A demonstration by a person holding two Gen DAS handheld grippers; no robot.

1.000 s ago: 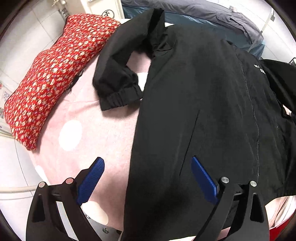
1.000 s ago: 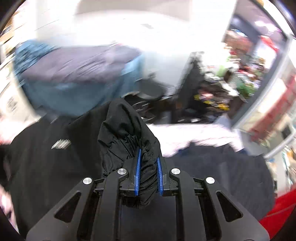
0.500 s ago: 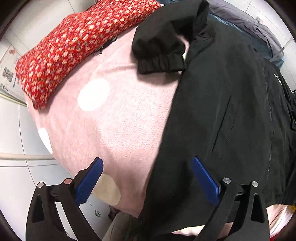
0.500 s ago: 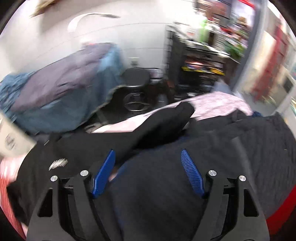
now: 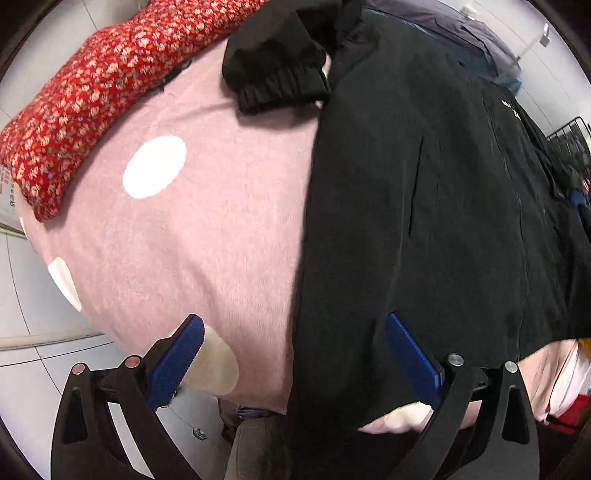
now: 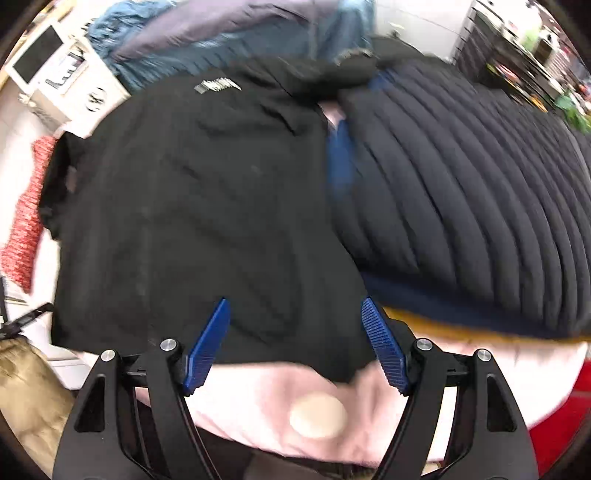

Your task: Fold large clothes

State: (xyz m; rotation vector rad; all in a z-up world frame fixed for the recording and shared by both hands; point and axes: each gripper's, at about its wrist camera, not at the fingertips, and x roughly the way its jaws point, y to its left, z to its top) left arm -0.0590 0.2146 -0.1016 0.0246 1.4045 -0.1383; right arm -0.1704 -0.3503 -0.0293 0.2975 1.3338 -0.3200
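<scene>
The right gripper (image 6: 295, 339) has its fingers (image 6: 207, 349) spread wide and released, nothing between them; a second ago they were clenched on a bunched black sleeve cuff, so that sleeve has been let go and now lies folded across the black jacket (image 6: 192, 206). The left gripper (image 5: 291, 363) is likewise released, its fingers (image 5: 177, 363) apart over the jacket's near hem edge where it meets the pink spotted blanket (image 5: 192, 229), and it has slid down the garment toward that hem since then. By my reading, one sleeve fold is finished and both hands are lining up on the lower hem for the next fold. The jacket lies spread flat on the blanket on the bed, its other sleeve cuff (image 5: 280, 83) curled beside the collar. Counted: two grippers, one black jacket, one navy quilted coat (image 6: 465, 192) just beside it, one red floral cushion (image 5: 96, 99), one blue-grey garment heap (image 6: 229, 33) behind.
</scene>
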